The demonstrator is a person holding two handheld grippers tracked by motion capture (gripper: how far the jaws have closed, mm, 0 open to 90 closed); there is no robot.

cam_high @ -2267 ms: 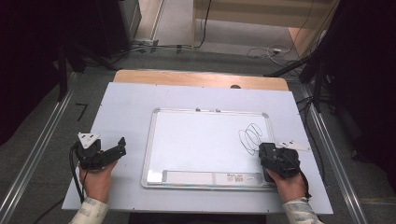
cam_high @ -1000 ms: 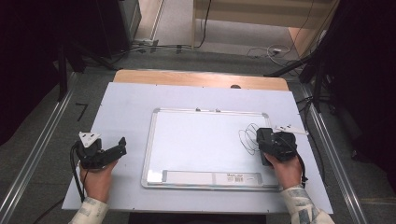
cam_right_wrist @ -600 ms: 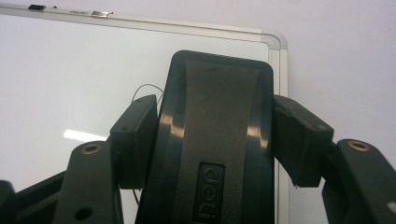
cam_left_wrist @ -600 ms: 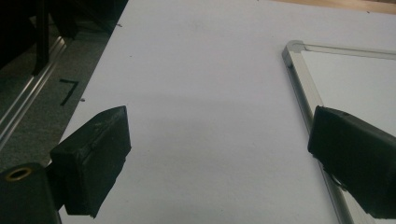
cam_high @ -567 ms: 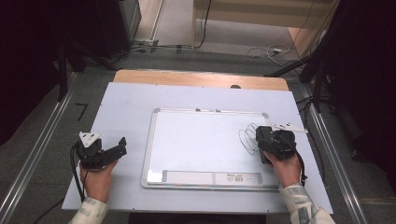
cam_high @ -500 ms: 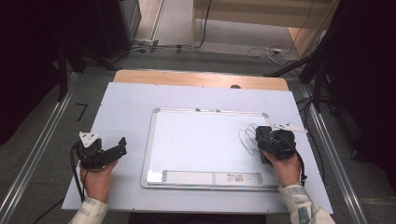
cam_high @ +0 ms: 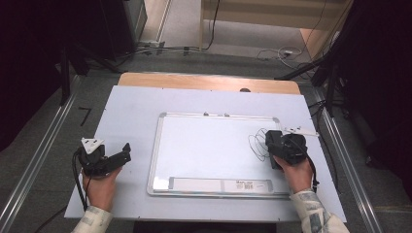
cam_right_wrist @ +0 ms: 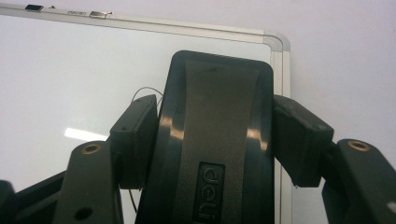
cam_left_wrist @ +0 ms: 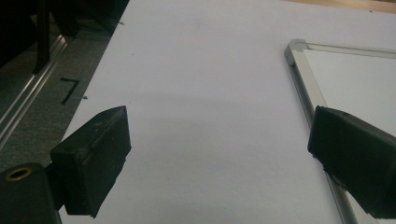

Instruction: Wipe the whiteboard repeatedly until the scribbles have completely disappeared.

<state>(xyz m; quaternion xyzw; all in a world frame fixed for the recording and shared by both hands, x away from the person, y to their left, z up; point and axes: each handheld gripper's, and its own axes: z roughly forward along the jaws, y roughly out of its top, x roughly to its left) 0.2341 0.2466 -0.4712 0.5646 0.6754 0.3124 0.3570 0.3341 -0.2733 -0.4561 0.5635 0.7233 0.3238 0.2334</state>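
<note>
Your right gripper [cam_right_wrist: 215, 140] is clamped on a black plastic whiteboard eraser with a raised "deli" mark [cam_right_wrist: 215, 140]. In the right gripper view both jaws press flat against its long sides and the eraser fills the gap between them. Its far end reaches past the jaw tips.

In the high view your right gripper [cam_high: 284, 145] sits over the right-hand part of the rectangular white dry-erase board with a thin silver metal frame [cam_high: 214, 145]. The eraser [cam_high: 273, 141] points toward a thin black looping scribble [cam_high: 256, 143], which lies on the board just ahead of the jaws. Whether the eraser rests on the board surface cannot be told. The board's rounded far corner [cam_right_wrist: 276, 43] lies just beyond the eraser's tip and a little to the outer side.

Your left gripper [cam_high: 104, 159] is off the board, over the pale lilac sheet that covers the tabletop [cam_high: 131, 107]. Its jaws stand wide apart with nothing between them. In the left gripper view bare sheet [cam_left_wrist: 205, 116] shows in the gap, and the board's silver frame edge [cam_left_wrist: 308, 88] runs close beside the board-side jaw. The board's near corner lies ahead of that jaw.

The two grippers are well apart, with most of the board between them.
</note>
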